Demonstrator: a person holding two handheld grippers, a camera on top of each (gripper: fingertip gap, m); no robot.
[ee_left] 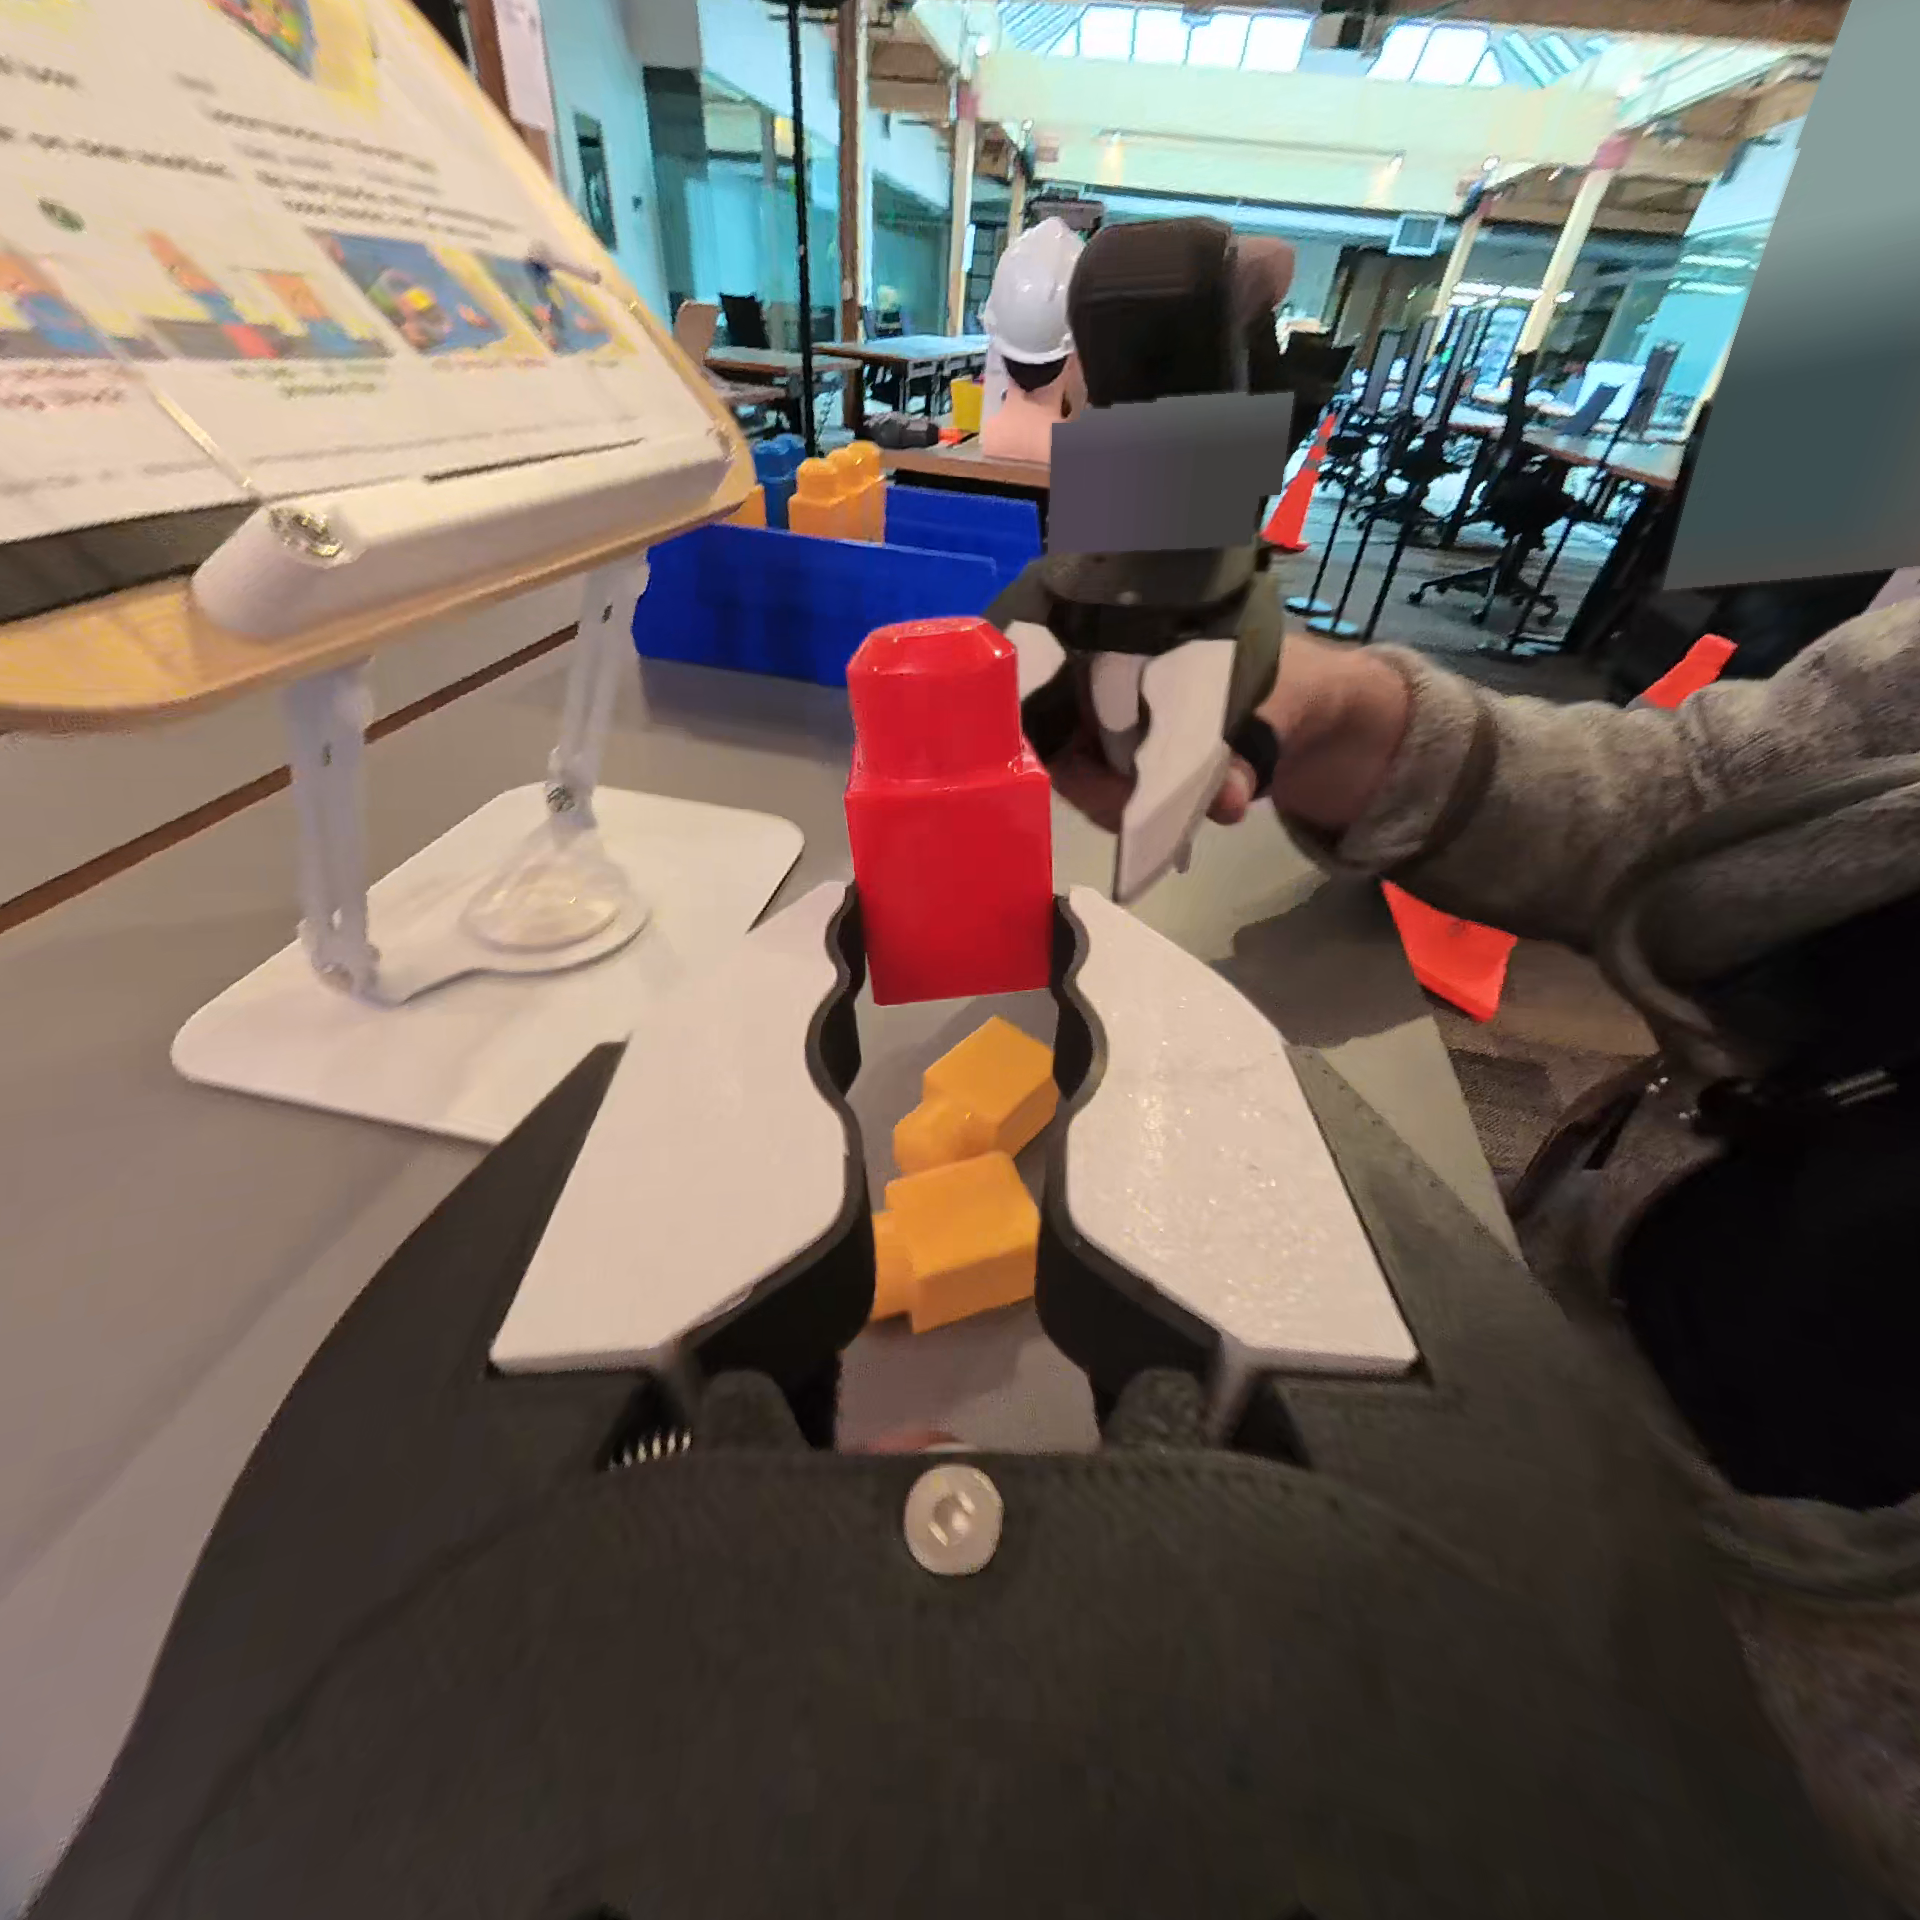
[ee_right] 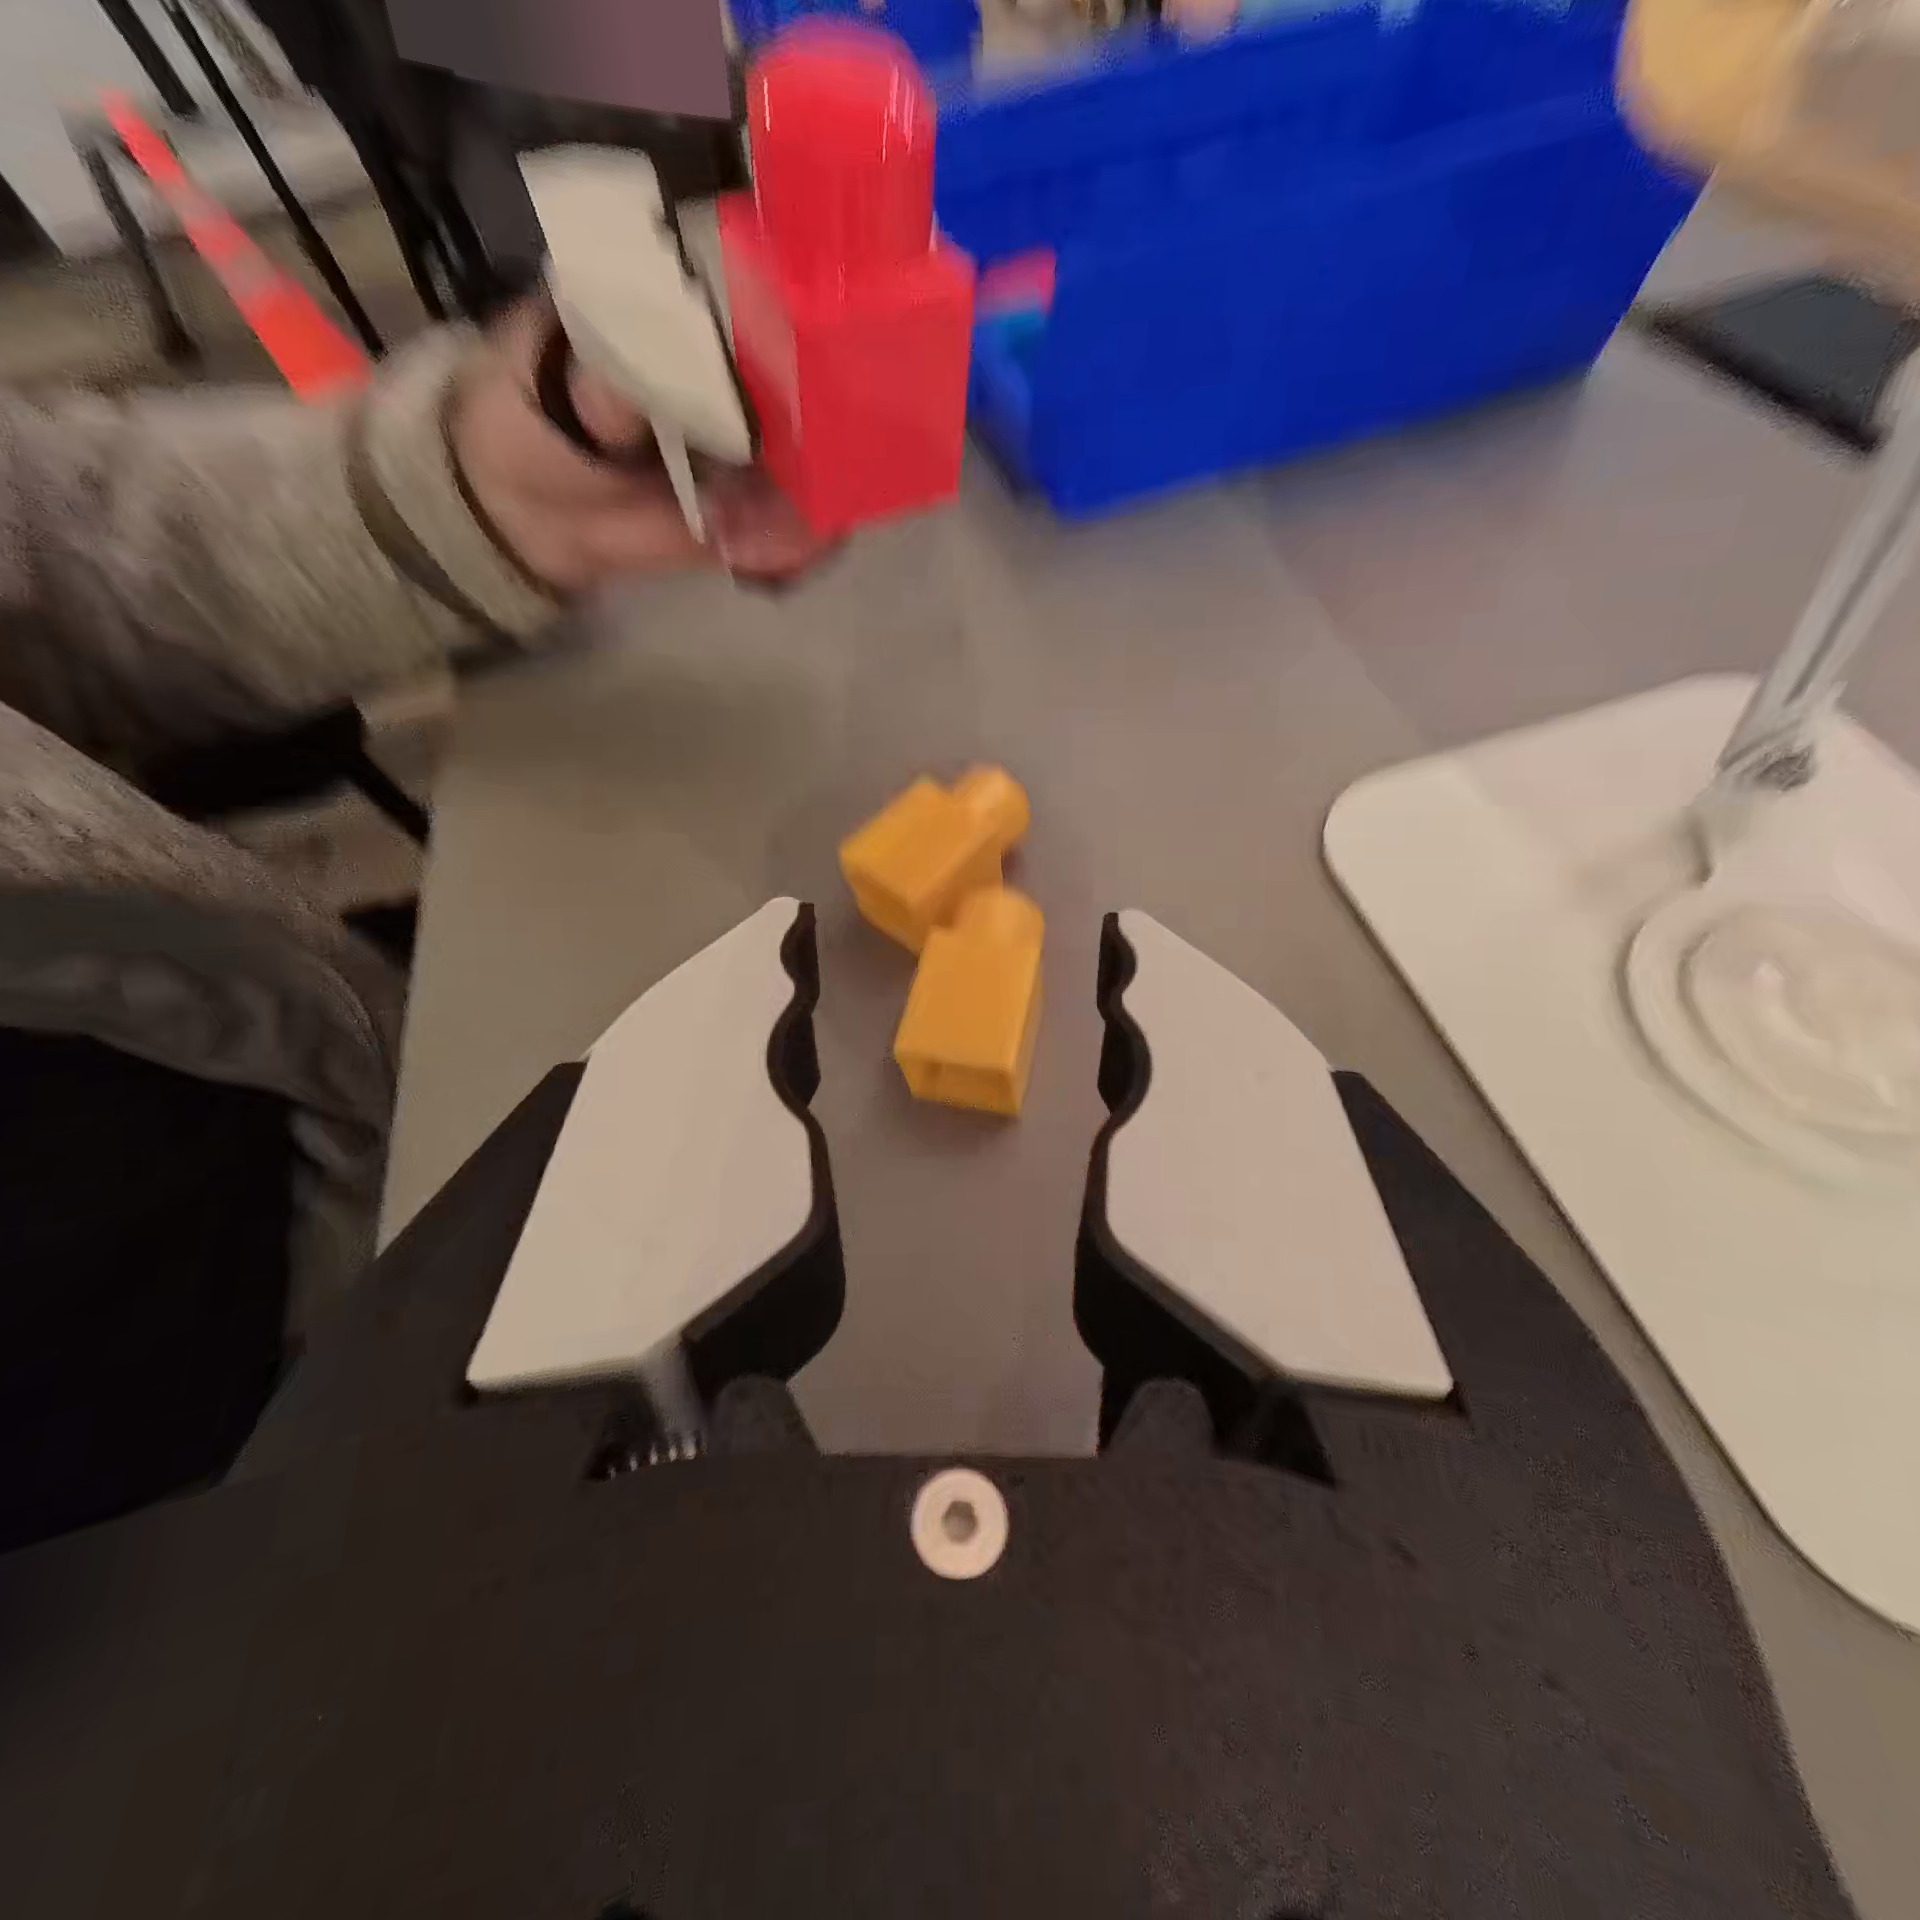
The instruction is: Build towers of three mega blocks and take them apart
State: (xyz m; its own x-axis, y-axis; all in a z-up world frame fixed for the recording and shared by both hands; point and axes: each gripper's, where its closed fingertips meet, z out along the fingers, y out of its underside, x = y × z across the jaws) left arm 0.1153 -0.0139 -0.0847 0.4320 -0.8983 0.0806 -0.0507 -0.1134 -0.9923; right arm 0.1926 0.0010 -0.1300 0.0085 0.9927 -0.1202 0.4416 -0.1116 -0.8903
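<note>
My left gripper (ee_left: 956, 940) is shut on a red mega block (ee_left: 951, 821) and holds it upright above the grey table (ee_left: 156, 1195), both pads pressing its lower sides. It also shows in the right wrist view (ee_right: 852, 312), blurred, at the upper left. Two yellow blocks (ee_left: 987, 1091) (ee_left: 961, 1242) lie on their sides on the table, touching each other. My right gripper (ee_right: 956, 925) is open and empty, hovering above the yellow blocks (ee_right: 930, 847) (ee_right: 971, 1003). In the left wrist view it (ee_left: 1153, 790) is just right of the red block.
A blue bin (ee_left: 790, 603) with yellow and blue blocks (ee_left: 836, 488) stands at the back; it also shows in the right wrist view (ee_right: 1299, 260). A white stand base (ee_left: 468, 935) (ee_right: 1610, 1039) carries a tilted instruction board (ee_left: 312, 312). Orange cones (ee_left: 1449, 956) stand beyond the table.
</note>
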